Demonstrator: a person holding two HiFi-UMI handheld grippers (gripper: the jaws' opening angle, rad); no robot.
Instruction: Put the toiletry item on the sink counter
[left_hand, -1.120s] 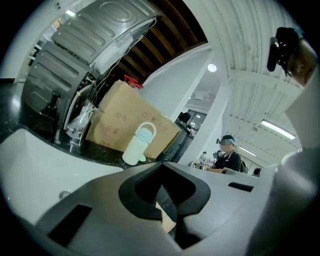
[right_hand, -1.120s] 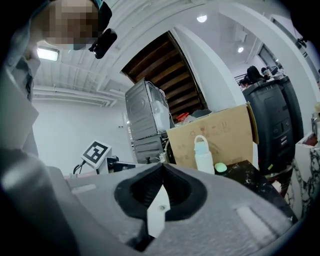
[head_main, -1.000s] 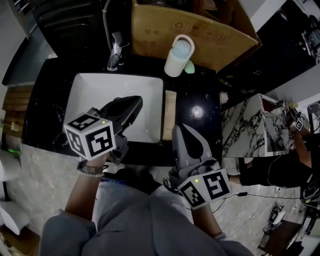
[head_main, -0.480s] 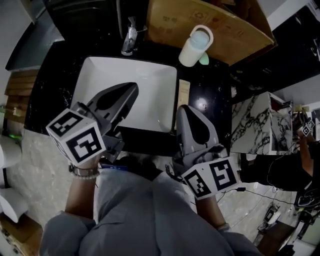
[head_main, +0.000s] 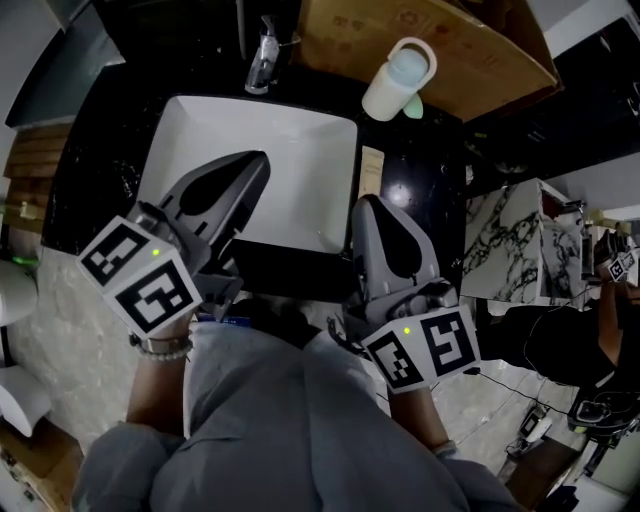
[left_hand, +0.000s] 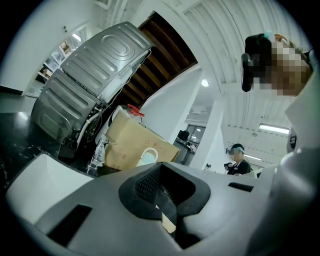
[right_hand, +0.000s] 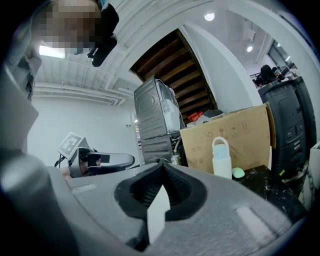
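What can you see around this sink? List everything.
sink: one, white, set in counter
counter: one, black, around sink
faucet: one, silver, behind sink
bottle: one, white, loop handle, behind sink's right corner
lump: one, green, beside bottle
cardboard box: one, brown, behind bottle
strip: one, tan, right of sink
left gripper: one, grey, shut, over sink
right gripper: one, grey, shut, by sink's right edge
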